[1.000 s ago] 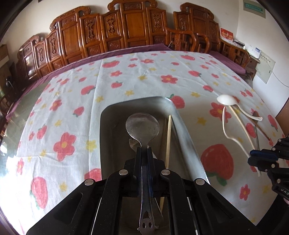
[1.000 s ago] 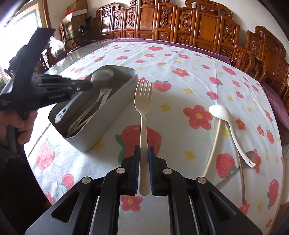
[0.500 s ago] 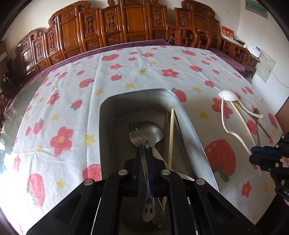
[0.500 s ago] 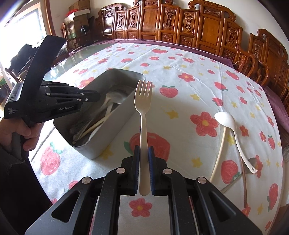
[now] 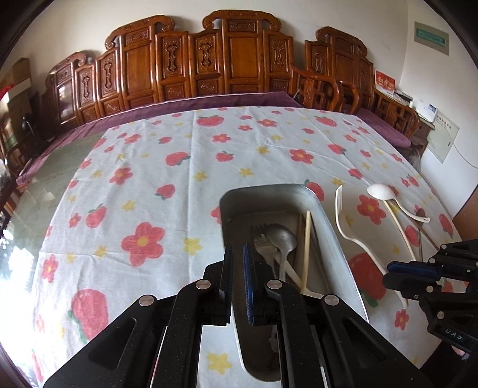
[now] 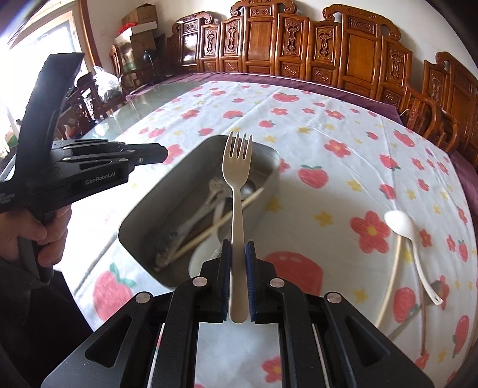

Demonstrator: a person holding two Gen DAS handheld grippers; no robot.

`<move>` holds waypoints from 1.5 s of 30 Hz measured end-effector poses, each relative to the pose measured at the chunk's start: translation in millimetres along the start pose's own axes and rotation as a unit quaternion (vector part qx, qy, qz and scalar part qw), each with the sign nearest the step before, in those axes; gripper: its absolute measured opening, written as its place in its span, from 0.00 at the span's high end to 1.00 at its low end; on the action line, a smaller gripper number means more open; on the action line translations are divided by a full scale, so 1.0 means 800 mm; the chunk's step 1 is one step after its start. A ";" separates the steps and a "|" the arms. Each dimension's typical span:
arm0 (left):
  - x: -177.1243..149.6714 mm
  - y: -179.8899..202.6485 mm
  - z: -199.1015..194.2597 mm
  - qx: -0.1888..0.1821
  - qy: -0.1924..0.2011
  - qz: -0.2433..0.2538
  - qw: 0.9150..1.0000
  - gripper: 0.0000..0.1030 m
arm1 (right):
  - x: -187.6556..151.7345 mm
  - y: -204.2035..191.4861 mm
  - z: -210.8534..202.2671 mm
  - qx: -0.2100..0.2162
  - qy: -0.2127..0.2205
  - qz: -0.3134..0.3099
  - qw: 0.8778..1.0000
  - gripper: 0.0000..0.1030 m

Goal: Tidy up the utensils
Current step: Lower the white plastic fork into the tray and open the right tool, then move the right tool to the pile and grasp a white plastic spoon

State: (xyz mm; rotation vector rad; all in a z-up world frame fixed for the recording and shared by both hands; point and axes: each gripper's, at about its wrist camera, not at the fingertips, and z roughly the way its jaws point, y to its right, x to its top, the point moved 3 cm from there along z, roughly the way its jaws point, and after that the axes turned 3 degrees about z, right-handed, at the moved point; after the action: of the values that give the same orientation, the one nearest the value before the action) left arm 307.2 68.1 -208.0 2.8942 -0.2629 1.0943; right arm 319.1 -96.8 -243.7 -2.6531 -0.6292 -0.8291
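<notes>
A grey metal bin (image 5: pixel 325 215) (image 6: pixel 140 215) on the flowered cloth holds a metal spoon (image 5: pixel 282 238), a metal fork (image 5: pixel 263 241) and a chopstick (image 5: pixel 306 247). My left gripper (image 5: pixel 237 250) is empty, its jaws a narrow gap apart, above the bin's left wall; it also shows in the right wrist view (image 6: pixel 161 153). My right gripper (image 6: pixel 238 247) is shut on the handle of a cream plastic fork (image 6: pixel 237 167), held over the bin; it shows in the left wrist view (image 5: pixel 391 271) with the fork (image 5: pixel 343 221).
On the cloth right of the bin lie a white plastic spoon (image 6: pixel 401 226) (image 5: pixel 381 192), chopsticks (image 6: pixel 391 283) and a brown-handled utensil (image 6: pixel 425 313). Carved wooden chairs (image 5: pixel 239 59) line the far table edge. Boxes (image 6: pixel 137 27) stand at far left.
My left gripper let the metal spoon go into the bin, opened slightly and shifted left. My right gripper carried the cream fork left, over the bin.
</notes>
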 end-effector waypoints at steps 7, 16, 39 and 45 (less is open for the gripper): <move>0.004 -0.025 -0.012 0.007 0.013 -0.019 1.000 0.94 | 0.023 -0.020 0.034 0.019 -0.014 0.020 1.000 0.89; 0.004 -0.042 -0.019 0.011 0.019 -0.032 0.999 0.94 | 0.029 -0.040 0.083 0.031 -0.047 0.047 0.997 0.89; 0.006 -0.020 -0.024 -0.005 0.025 -0.023 0.999 0.92 | 0.024 -0.025 0.029 0.034 0.017 0.030 0.999 0.88; 0.005 0.016 -0.021 -0.021 0.025 -0.004 0.999 0.76 | 0.004 0.030 -0.027 -0.019 0.047 0.013 0.999 0.88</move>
State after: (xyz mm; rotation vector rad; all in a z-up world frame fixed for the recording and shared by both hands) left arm 296.8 56.4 -193.3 2.8246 -0.2686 1.1428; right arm 322.8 -125.0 -227.9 -2.6325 -0.5588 -0.9610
